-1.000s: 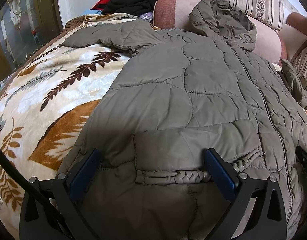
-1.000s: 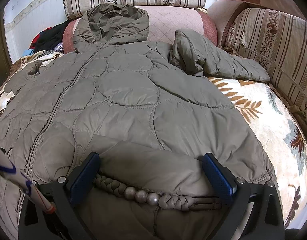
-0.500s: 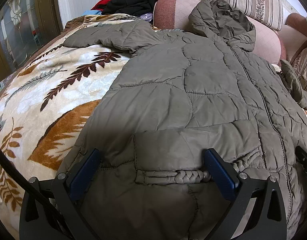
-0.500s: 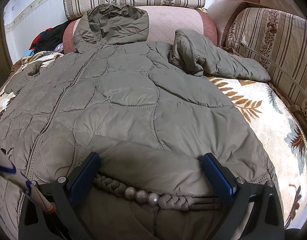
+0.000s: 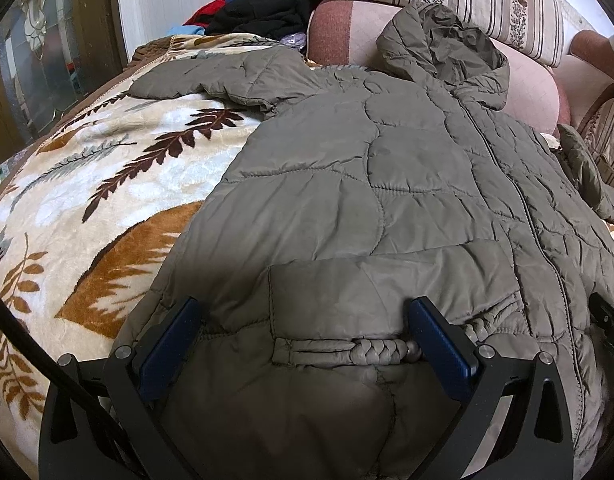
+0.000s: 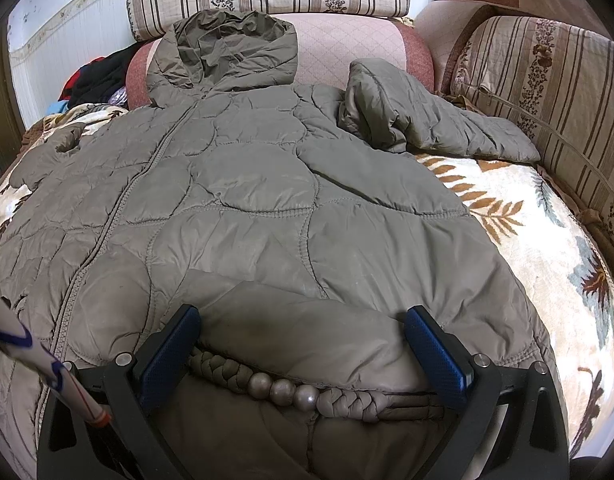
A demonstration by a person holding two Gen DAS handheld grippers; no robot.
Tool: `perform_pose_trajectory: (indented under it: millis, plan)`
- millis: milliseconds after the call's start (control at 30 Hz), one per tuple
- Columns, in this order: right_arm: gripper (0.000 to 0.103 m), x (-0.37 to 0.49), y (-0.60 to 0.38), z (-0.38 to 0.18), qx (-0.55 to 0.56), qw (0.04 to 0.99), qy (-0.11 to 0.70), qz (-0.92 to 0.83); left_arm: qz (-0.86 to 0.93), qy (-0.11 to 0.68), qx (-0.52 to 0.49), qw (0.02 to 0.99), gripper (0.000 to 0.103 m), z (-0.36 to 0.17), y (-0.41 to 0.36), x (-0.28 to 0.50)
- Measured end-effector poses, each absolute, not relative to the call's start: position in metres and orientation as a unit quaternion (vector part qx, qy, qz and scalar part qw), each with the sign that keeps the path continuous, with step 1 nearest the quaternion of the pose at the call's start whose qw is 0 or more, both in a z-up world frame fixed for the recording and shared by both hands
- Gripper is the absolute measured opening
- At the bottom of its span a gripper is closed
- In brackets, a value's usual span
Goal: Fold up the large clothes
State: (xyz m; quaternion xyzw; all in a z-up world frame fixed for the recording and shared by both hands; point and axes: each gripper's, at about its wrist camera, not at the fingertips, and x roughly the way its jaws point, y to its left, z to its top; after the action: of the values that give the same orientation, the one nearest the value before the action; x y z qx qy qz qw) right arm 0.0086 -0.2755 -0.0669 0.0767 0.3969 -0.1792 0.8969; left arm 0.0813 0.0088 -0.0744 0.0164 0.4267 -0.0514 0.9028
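On the leaf-patterned blanket, the quilted olive coat lies flat, front up, hood against the pink cushion. Left tongs and right tongs both stand apart over the hem, each straddling a braided pocket cord.

Each black claw carries blue finger pads and silver screws.

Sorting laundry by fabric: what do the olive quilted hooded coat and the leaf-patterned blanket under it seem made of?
Olive quilted hooded coat: probably thin nylon or polyester shell over padding; faint sheen, fine crinkles, puffy stitched panels. Leaf-patterned blanket: likely plush synthetic fleece; fuzzy, matted pile.
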Motion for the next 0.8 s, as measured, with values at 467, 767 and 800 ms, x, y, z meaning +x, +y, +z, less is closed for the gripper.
perform_pose_trajectory:
  millis: [467, 767, 800]
  plan:
    - [0.103, 0.007, -0.274, -0.067, 0.076, 0.898, 0.395, -0.18, -0.033, 0.415, -0.049, 0.908, 0.079, -0.004, 0.096, 0.1]
    - [0.103, 0.006, -0.274, -0.067, 0.078, 0.898, 0.394, -0.179, 0.014, 0.442, -0.126, 0.888, 0.08, 0.023, 0.2, 0.253]
    - [0.103, 0.007, -0.273, -0.067, 0.077, 0.898, 0.394, -0.179, 0.014, 0.447, -0.133, 0.884, 0.08, 0.022, 0.208, 0.269]
